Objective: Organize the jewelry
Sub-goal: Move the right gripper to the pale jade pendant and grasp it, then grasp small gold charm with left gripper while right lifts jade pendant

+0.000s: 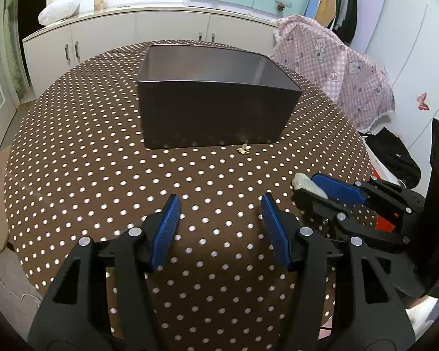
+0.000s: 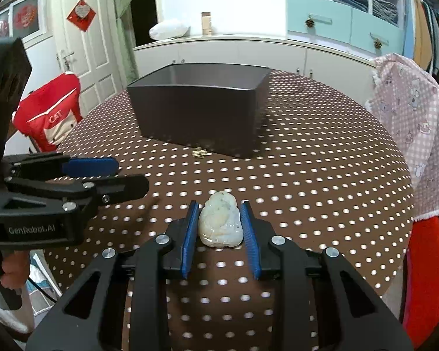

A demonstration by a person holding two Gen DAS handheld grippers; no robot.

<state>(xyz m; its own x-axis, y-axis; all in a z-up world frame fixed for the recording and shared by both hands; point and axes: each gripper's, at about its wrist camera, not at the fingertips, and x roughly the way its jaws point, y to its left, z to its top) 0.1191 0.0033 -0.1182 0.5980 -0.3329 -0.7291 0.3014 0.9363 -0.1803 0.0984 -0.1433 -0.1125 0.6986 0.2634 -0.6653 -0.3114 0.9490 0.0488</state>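
The round table under a brown cloth with white polka dots [image 2: 322,158] carries everything here and fills the ground ahead of both pairs of fingers. Beyond the fingertips of both grippers stands the dark grey, open-topped rectangular box [image 2: 199,117], mouth upward, probably the place where the jewelry is meant to end up; what lies inside it cannot be seen.

The left gripper [image 1: 219,228] hangs over bare cloth with its blue ribbed pads about half apart and nothing between them. It looks parked, keeping clear while the other hand works. From its own view the right gripper sits just to the right of its fingers.

The right gripper [image 2: 219,234] points down at the cloth with its jaws drawn narrow around the pale, whitish carved stone pendant [image 2: 219,222]. The pendant lies flat on the cloth between the two blue pads [image 2: 190,234], its carved top reaching just past the fingertips. The pads stand right at its sides, but whether they already press on it cannot be told. Taking it across its narrow width suits a flat, smooth carving that could slip.

A small gold-coloured trinket [image 2: 199,153] rests on the cloth touching or just beside the box's near wall, well ahead of both sets of fingers, untouched.
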